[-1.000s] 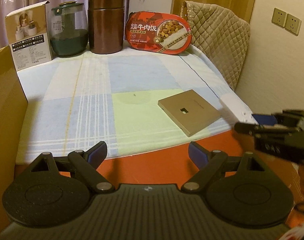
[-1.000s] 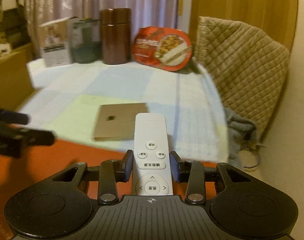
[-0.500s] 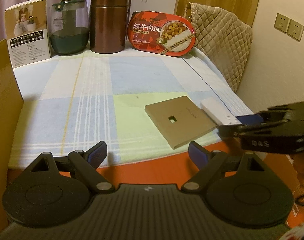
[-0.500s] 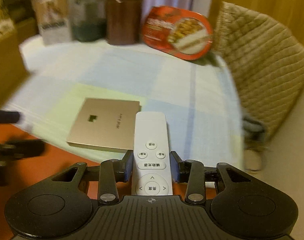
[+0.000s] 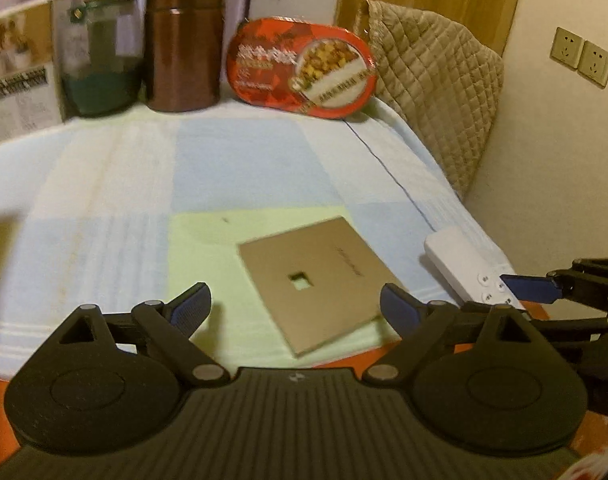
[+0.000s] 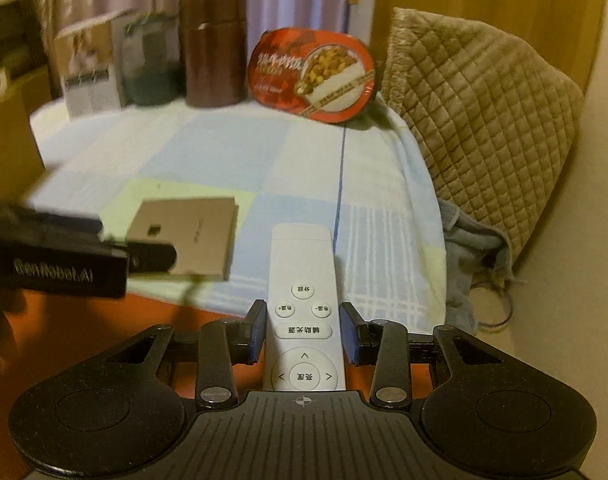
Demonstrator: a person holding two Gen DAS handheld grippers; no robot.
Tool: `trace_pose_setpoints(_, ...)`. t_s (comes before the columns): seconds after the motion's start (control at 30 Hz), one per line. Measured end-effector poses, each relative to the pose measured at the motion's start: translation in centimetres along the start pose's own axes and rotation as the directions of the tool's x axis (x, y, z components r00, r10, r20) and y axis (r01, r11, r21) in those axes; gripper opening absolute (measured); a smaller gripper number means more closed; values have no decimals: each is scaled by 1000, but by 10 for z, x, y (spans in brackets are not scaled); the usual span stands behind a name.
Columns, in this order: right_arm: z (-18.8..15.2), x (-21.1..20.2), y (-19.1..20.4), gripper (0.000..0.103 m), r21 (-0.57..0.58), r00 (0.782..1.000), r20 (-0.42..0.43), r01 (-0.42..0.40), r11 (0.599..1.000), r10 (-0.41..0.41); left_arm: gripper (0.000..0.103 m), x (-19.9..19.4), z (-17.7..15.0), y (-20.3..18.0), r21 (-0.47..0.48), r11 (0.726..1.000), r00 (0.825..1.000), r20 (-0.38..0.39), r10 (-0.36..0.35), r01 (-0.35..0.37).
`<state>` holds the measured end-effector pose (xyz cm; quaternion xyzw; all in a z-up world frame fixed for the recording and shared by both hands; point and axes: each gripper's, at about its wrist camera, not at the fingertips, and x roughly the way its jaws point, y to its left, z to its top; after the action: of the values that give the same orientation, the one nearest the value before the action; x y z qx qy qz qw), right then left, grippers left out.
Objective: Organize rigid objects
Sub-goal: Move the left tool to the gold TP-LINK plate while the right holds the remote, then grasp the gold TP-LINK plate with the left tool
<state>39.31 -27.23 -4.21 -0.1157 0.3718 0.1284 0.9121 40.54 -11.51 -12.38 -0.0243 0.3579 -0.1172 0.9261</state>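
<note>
Two grippers worked over a checked cloth [image 5: 231,168].
The right gripper [image 6: 304,334] clamped a white remote [image 6: 302,280]; the left gripper [image 5: 295,304], jaws wide apart and empty, hung above the flat tan box [image 5: 316,280] beside the remote.

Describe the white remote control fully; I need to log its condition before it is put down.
The white remote control is a slim, flat bar of matte white plastic with rounded corners. It carries three small round buttons, a wide oval button with Chinese characters, and a round direction pad with arrows. It looks intact. The right gripper clamps it by its long sides, one pad on each, buttons up. Its free end points forward over the checked cloth, just right of the flat tan box. Whether it touches the cloth cannot be told.
</note>
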Motion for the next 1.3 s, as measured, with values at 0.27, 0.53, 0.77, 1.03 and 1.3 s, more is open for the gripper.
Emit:
trace_pose_setpoints(0.27, 13, 19, 35, 35, -114, 997, -44, -64, 991, 59, 89, -9, 0, 31, -59, 997, 999, 12, 44, -43)
trace_pose_setpoints(0.53, -3, 9, 11, 35, 50, 997, -4, -75, 996, 76, 91, 4, 2, 21, -40, 999, 1000, -20, 3, -3)
trace_pose_setpoints(0.77, -16, -6, -13, 35, 136, 1000, -2, -25, 990, 26, 94, 30, 8, -3, -34, 996, 995, -57, 81, -83)
trace_pose_setpoints(1.03, -26, -15, -6, 35, 149, 999, 9, -36, 988, 35, 89, 14, -2, 1, 49, 996, 994, -70, 79, -75)
trace_pose_setpoints(1.3, -34, -31, 15, 35, 155, 996, 33, -84, 984, 80, 91, -31, -41, -1, 117, 992, 995, -79, 65, -56)
